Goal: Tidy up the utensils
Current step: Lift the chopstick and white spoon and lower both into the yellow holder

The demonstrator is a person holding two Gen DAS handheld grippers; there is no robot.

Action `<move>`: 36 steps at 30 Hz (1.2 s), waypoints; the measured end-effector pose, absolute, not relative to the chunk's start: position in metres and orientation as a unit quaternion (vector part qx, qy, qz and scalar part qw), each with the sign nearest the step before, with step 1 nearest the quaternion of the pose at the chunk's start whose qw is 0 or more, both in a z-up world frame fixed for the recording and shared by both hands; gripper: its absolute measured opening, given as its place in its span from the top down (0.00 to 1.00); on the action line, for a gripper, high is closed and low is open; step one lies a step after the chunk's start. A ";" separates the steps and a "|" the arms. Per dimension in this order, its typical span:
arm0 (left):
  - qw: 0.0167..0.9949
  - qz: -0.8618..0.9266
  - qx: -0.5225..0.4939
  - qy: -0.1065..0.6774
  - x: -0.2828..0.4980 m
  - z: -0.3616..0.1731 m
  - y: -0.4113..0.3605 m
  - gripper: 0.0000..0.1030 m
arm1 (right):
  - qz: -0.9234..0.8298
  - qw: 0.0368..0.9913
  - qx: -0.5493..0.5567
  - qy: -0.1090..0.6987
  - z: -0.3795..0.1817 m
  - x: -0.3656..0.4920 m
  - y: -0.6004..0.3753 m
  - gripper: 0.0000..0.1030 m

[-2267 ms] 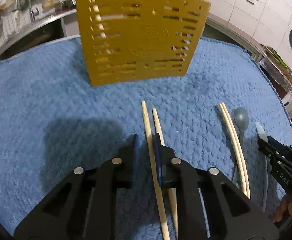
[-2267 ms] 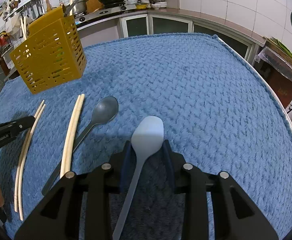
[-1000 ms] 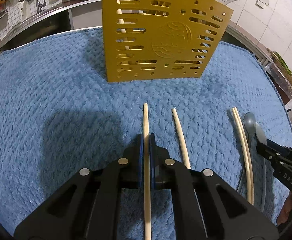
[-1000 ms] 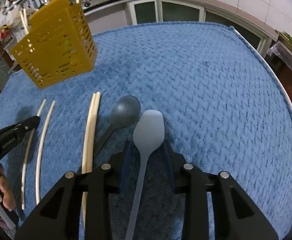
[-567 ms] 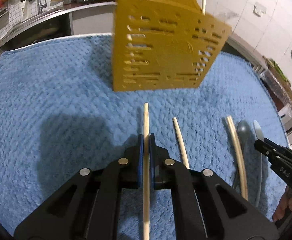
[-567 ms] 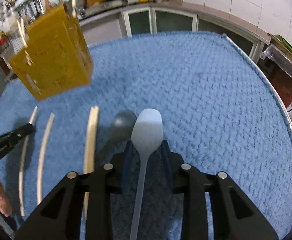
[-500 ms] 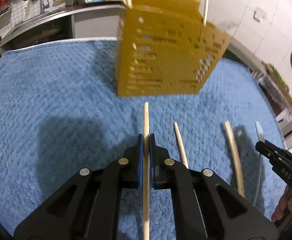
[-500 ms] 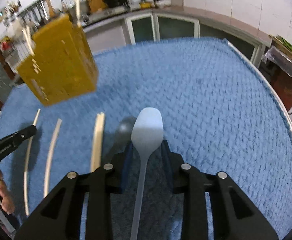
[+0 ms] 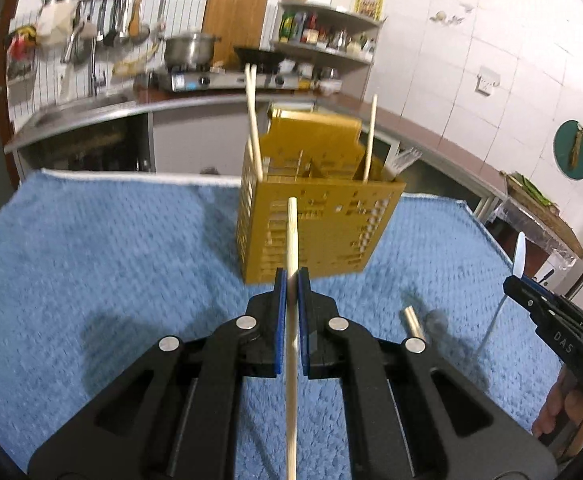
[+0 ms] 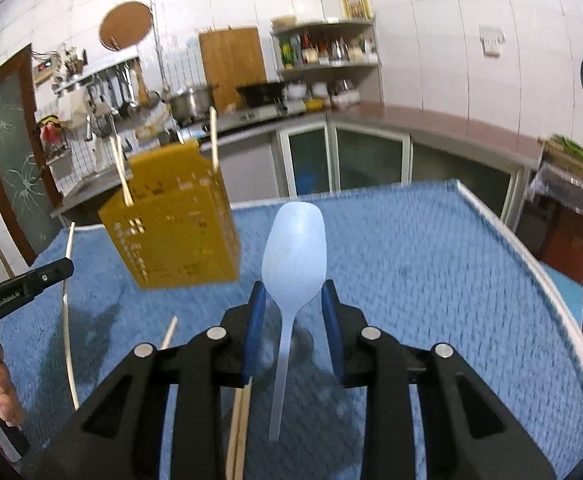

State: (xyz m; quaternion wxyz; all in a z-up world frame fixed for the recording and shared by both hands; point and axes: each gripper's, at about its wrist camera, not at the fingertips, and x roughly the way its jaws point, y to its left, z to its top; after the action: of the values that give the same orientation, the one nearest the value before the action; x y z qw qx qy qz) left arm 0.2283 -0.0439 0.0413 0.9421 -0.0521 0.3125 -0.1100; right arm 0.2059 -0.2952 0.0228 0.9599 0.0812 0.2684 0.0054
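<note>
My left gripper (image 9: 290,286) is shut on a pale wooden chopstick (image 9: 291,240) and holds it lifted, tip toward the yellow slotted utensil holder (image 9: 315,224). Two chopsticks stand in the holder. My right gripper (image 10: 293,304) holds a pale blue plastic spoon (image 10: 294,248) raised above the blue mat; the fingers look wide apart, so the grip is unclear. The holder (image 10: 175,232) stands to the left in the right wrist view. The left gripper (image 10: 31,280) with its chopstick shows at the left there. The right gripper (image 9: 547,312) shows at the right in the left wrist view.
A blue textured mat (image 9: 91,248) covers the table. More chopsticks (image 10: 239,432) lie on it below my right gripper, and one end (image 9: 411,320) shows near a dark spoon bowl (image 9: 435,318). A kitchen counter with a stove (image 9: 195,76) runs behind. The table's right edge (image 10: 539,272) is close.
Both grippers have lifted and tilted up from the mat, carrying the chopstick and the pale blue spoon. The views now look level at the holder and the kitchen behind.
</note>
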 end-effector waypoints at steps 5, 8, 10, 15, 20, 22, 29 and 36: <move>0.952 -0.113 -0.049 0.279 0.225 0.065 -0.045 0.96 | 0.015 0.970 0.070 0.231 0.049 0.208 -0.290 0.72; 0.959 -0.114 -0.052 0.254 0.227 0.086 -0.043 0.96 | 0.021 0.974 0.066 0.215 0.064 0.212 -0.287 0.72; 0.964 -0.115 -0.053 0.235 0.228 0.100 -0.041 0.96 | 0.022 0.978 0.061 0.198 0.079 0.218 -0.283 0.72; 0.977 -0.106 -0.053 0.177 0.243 0.148 -0.039 0.96 | 0.026 0.986 0.050 0.157 0.111 0.235 -0.275 0.72; 0.989 -0.090 -0.041 0.112 0.260 0.185 -0.046 0.96 | 0.041 0.992 0.045 0.108 0.146 0.252 -0.263 0.72; 0.992 -0.082 -0.032 0.087 0.269 0.192 -0.050 0.96 | 0.047 0.994 0.040 0.094 0.155 0.258 -0.257 0.72; 0.995 -0.078 -0.035 0.045 0.302 0.188 -0.061 0.96 | 0.065 0.996 0.021 0.063 0.164 0.286 -0.236 0.72; 0.995 -0.081 -0.040 0.040 0.336 0.161 -0.070 0.96 | 0.081 0.995 0.023 0.049 0.140 0.309 -0.236 0.72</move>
State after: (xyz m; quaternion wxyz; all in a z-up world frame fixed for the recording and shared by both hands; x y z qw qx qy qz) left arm 0.3358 -0.0704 0.1612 0.9951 -0.0401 0.0397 -0.0810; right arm 0.3086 -0.2363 0.1404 0.9953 0.0230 0.0486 0.0807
